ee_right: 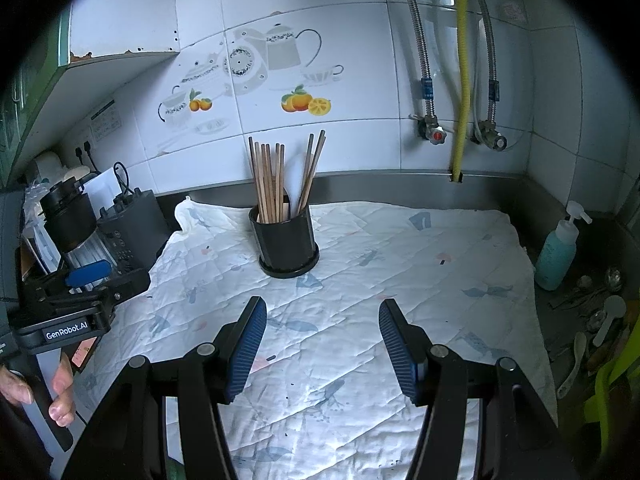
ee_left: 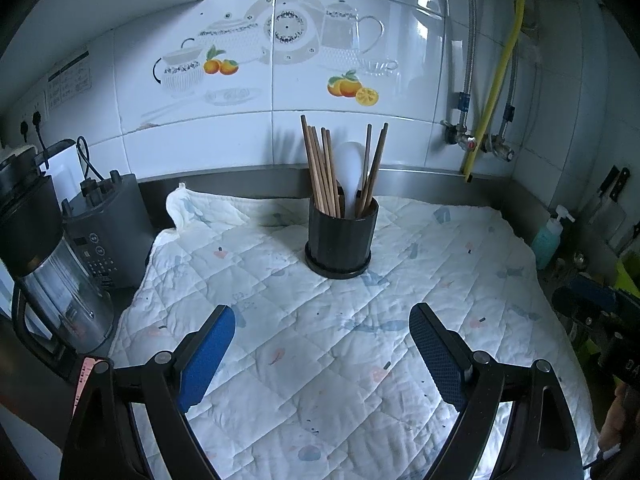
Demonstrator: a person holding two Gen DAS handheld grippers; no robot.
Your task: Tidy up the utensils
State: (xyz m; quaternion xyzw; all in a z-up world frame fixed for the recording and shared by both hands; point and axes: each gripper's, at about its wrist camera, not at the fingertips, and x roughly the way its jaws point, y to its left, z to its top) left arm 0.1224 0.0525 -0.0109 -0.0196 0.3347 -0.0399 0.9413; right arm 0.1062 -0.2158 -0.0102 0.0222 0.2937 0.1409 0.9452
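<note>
Both my tools, the left tool (ee_left: 322,346) and right tool (ee_right: 322,338), are wide apart and hold nothing. The black cup (ee_left: 342,236) with chopsticks (ee_left: 322,172) stands on the cloth (ee_left: 280,360). I think loose spoons (ee_right: 610,316) by my right come next.

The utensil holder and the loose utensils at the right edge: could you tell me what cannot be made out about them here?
- Lower ends of the chopsticks and white spoon: hidden inside the black utensil holder, both views.
- White spoon, right wrist view: mostly hidden behind the chopsticks; only a pale shape shows.
- Loose utensils beside the quilted cloth, right wrist view: dim, small, overlapping; their number is unclear.
- Same pile, left wrist view: blocked by the right gripper.
</note>
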